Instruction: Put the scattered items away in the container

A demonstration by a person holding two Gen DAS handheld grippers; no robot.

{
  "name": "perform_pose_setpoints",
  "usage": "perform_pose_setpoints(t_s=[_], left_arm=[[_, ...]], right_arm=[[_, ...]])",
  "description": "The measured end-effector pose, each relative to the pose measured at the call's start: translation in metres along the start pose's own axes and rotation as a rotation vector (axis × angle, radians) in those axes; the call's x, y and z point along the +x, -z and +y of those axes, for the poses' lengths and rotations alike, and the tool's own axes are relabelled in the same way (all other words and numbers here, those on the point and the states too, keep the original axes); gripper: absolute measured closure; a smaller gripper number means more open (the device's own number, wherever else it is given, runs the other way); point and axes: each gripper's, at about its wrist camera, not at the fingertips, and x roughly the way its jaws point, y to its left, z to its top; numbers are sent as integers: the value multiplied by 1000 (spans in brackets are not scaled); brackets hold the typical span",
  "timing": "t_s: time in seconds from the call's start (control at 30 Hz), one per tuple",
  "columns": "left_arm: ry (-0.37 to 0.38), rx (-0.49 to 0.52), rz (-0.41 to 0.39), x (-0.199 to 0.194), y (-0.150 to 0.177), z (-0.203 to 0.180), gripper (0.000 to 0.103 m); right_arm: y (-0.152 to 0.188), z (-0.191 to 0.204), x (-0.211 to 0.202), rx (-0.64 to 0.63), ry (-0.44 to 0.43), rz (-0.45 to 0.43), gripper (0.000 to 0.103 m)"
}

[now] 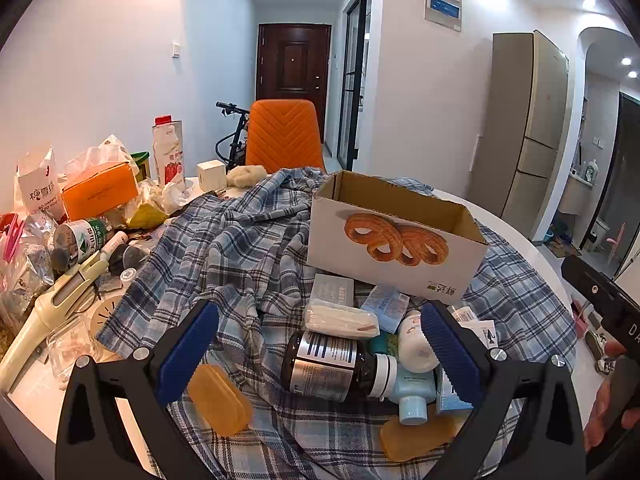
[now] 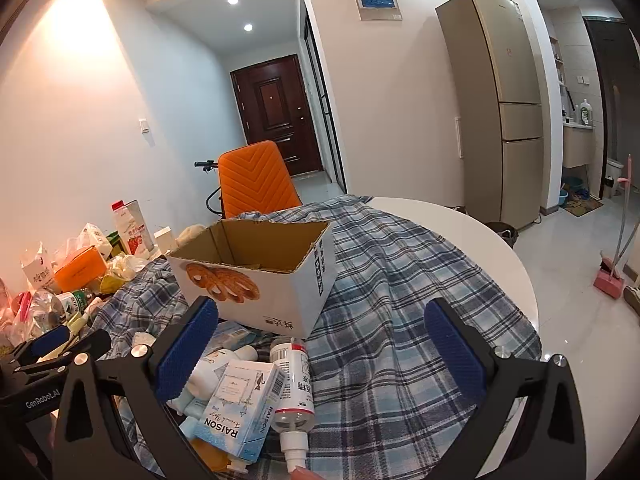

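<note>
We hold both tools with their jaws spread wide and nothing between the pads. The left tool [image 1: 320, 344] hangs over a heap of scattered items on the plaid cloth [image 1: 240, 240] that covers the white round bench [image 2: 460, 220]. In that heap lie a dark brown pill bottle [image 1: 324, 364] on its side, a pale blue bottle [image 1: 414, 396], a white bottle [image 1: 416, 344], a packet of tissues [image 1: 340, 320] and two amber soap bars [image 1: 218, 400], one on each side of the pile. The right tool [image 2: 320, 352] hovers above the same pile, over a blue and white RAISON carton [image 2: 240, 404] and a clear spray bottle [image 2: 294, 384] lying beside it.

The cardboard box [image 1: 396, 236] with pastry printed on its side stands open just behind the heap, seemingly empty as far as we can see in.

Left of the cloth the bench is crowded: an orange box [image 1: 100, 196], a strawberry drink carton [image 1: 170, 156], a green can [image 1: 80, 236], a cream hairdryer [image 1: 48, 316] and crumpled bags. An orange chair [image 1: 284, 136] stands behind the bench.
</note>
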Motion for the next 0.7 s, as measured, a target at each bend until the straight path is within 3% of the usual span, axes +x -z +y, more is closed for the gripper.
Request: perform_pose_setpoints(t_s=[0.7], left_arm=[[-13,21,0,-1,0,-5,0]], right_arm=[[2,1,5,12,-31,21,0]])
